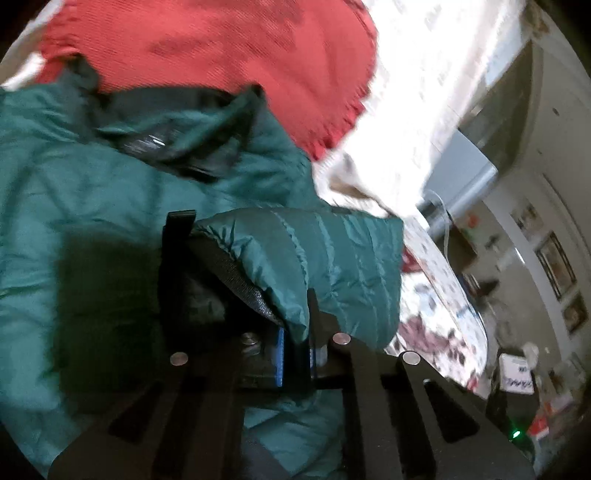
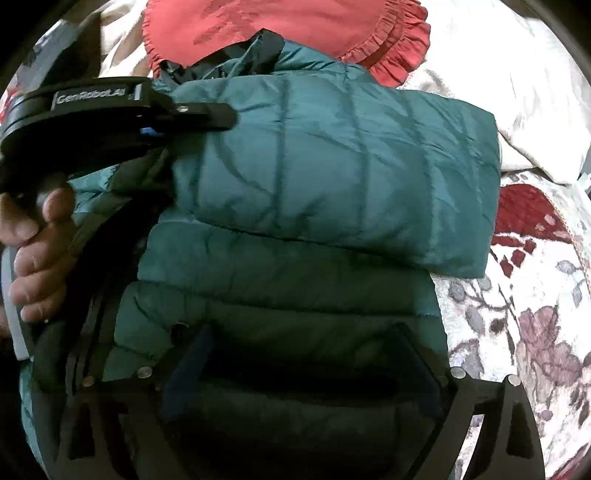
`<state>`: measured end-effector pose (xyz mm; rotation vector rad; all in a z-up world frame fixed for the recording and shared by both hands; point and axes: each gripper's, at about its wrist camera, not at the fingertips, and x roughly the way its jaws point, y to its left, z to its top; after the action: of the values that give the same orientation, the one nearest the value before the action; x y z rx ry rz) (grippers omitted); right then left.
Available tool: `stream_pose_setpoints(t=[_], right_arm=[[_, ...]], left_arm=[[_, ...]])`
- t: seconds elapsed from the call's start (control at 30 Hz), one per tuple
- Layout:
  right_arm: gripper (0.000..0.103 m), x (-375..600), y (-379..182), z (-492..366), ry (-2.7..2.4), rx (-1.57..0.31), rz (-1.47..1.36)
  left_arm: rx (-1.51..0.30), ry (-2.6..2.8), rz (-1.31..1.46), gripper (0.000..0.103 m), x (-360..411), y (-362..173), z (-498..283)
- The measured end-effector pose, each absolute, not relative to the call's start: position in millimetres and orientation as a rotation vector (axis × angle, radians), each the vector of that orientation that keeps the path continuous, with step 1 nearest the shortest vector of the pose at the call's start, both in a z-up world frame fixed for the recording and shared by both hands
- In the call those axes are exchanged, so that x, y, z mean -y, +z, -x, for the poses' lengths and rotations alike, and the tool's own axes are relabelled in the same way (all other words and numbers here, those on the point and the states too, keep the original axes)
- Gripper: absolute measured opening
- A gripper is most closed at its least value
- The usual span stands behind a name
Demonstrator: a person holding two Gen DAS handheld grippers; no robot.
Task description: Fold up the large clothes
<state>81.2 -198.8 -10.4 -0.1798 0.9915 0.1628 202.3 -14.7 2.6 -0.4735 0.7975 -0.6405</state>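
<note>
A teal quilted jacket point(image 2: 280, 288) lies on a bed, collar toward the red cushion. One sleeve point(image 2: 332, 166) is folded across its chest. My left gripper point(image 2: 229, 114) comes in from the left, held by a hand point(image 2: 40, 236), and is shut on the sleeve's cuff. In the left wrist view the cuff point(image 1: 295, 258) with its black elastic edge bunches over the left gripper point(image 1: 295, 325), whose blue pads sit close together. My right gripper point(image 2: 306, 343) hovers over the jacket's lower body, jaws wide open, with fabric beneath them but nothing pinched.
A red frilled cushion point(image 2: 277, 29) lies just beyond the collar. White bedding point(image 2: 517, 92) is at the far right and a floral bedspread point(image 2: 517, 314) lies beside the jacket. Past the bed's edge stands a wall with picture frames point(image 1: 554, 266).
</note>
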Motion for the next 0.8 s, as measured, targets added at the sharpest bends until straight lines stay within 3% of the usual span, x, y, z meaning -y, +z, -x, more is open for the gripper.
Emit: stream_pose_setpoints(t=[0.37,0.6,0.7,0.8], right_arm=[[0.096,192,-10,-80,0.136,-0.98,0.209],[0.096,190,-9,-77,0.139,-0.965,0.221],[0.096,196,-5,-79,0.186,-0.982,0.179],[0.087,209,15,-79,0.248,-0.919,0.101]], left_arm=[[-0.59,-0.319,0.469,0.006,-110,65,-147],[-0.749,-0.081,0.504,0.009,-161,11,-175],[-0.789,-0.041,0.504,0.023,-159,11,-175],[-0.728,0.091,0.475,0.046,-164,29,-158]])
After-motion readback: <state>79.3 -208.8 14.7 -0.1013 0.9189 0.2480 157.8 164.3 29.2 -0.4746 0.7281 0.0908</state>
